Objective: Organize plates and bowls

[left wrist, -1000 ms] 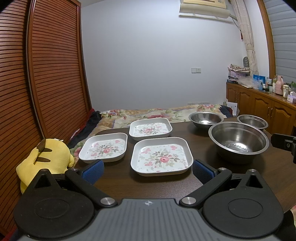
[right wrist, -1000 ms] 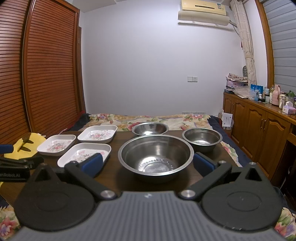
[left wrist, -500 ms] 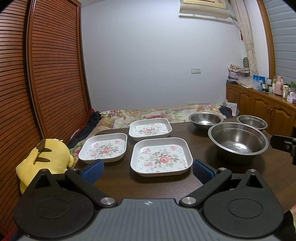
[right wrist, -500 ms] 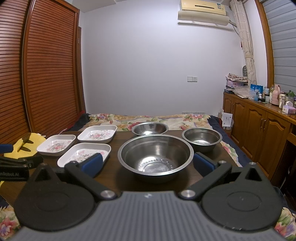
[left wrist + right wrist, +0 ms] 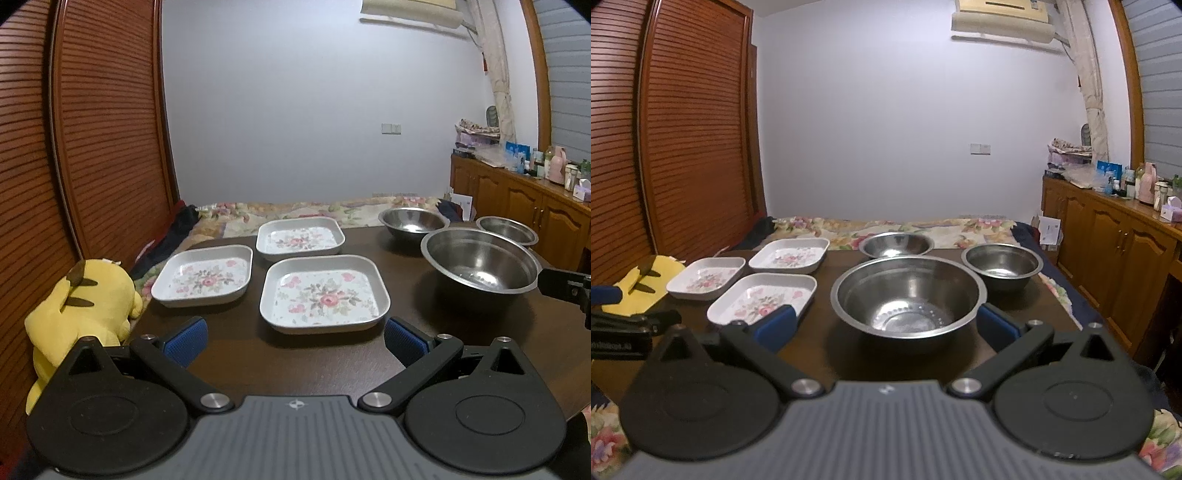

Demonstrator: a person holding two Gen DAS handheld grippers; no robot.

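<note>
While both claws gape, the large steel bowl (image 5: pixel 908 295) sits empty.

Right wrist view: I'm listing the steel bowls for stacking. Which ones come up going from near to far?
Large steel bowl nearest → small deep steel bowl on the right → shallow steel bowl at the far table edge.

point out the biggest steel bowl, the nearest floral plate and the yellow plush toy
biggest steel bowl (image 5: pixel 905 295), right wrist view, inner wall
nearest floral plate (image 5: pixel 323 299), left wrist view, flowered centre
yellow plush toy (image 5: pixel 85 306), left wrist view, back of its body
</note>
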